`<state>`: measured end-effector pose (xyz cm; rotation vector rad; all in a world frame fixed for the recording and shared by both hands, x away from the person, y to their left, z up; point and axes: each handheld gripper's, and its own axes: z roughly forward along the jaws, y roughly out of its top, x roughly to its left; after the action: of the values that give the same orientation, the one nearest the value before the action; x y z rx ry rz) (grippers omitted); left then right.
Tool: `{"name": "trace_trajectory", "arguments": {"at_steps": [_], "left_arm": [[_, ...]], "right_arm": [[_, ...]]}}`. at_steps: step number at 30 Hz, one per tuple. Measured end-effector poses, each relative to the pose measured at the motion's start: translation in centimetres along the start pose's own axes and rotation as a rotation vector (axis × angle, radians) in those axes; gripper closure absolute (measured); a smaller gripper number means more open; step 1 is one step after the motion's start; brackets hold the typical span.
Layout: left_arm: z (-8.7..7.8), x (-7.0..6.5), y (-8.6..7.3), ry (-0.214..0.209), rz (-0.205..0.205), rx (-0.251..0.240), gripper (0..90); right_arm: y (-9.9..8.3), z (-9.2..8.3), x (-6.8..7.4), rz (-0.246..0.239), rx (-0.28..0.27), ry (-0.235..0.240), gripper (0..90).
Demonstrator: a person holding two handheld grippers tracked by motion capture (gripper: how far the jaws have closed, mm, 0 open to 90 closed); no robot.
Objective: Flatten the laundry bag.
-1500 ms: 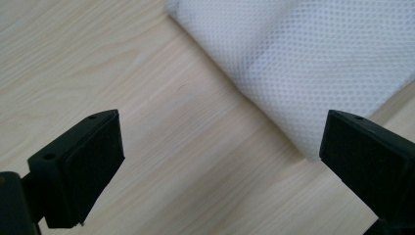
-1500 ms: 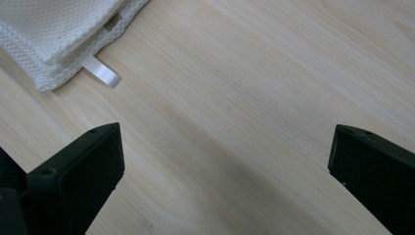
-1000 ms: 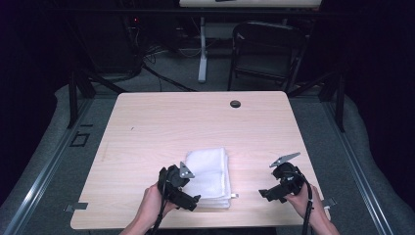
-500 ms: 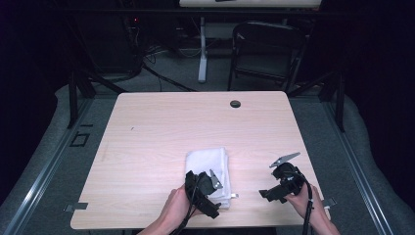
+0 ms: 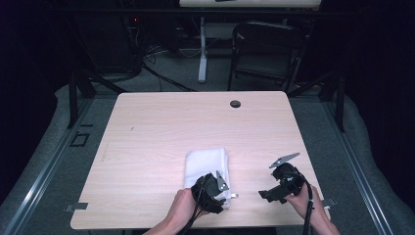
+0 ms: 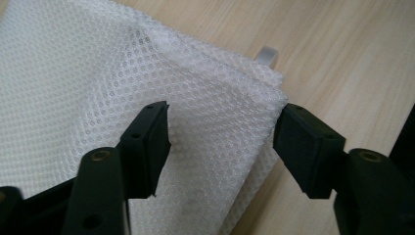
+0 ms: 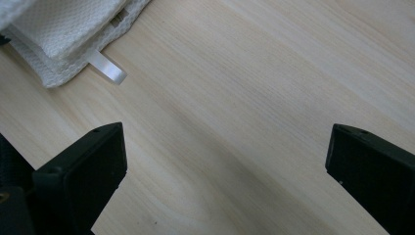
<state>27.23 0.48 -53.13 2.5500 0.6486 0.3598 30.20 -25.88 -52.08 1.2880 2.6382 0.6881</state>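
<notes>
A folded white mesh cloth [image 5: 205,164] lies near the front edge of the wooden table [image 5: 171,127]. My left gripper [image 5: 219,190] is down on the cloth's near right corner. In the left gripper view the cloth [image 6: 98,88] runs between the jaws of the left gripper [image 6: 222,147]. One pad rests on the mesh, the other stands at the corner's edge, and they have just been closing without pinching it. A white loop tab [image 6: 266,56] sticks out past the corner. My right gripper [image 5: 266,193] hovers open to the right; its view [image 7: 225,161] has bare wood between the jaws and the cloth [image 7: 58,29] at top left.
A black grommet [image 5: 235,104] sits near the table's far edge. Behind the table stand a dark chair [image 5: 266,49] and a white desk leg [image 5: 202,49], with cables on the floor. The table's front edge runs just below both hands.
The left gripper has slid right along the cloth's near edge to its right corner. The right gripper has kept still.
</notes>
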Motion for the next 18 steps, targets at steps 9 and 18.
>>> {"name": "trace_trajectory", "arguments": {"at_steps": [9, 18], "left_arm": [[-0.2, 0.1, -0.3, -0.048, 0.011, -0.038, 72.6], [-1.2, 0.1, -0.4, -0.03, 0.034, -0.101, 87.3]], "right_arm": [[0.0, 0.1, 0.1, 0.01, -0.01, 0.011, 3.4], [0.0, 0.1, 0.1, -0.003, -0.001, 0.002, 6.8]]}}
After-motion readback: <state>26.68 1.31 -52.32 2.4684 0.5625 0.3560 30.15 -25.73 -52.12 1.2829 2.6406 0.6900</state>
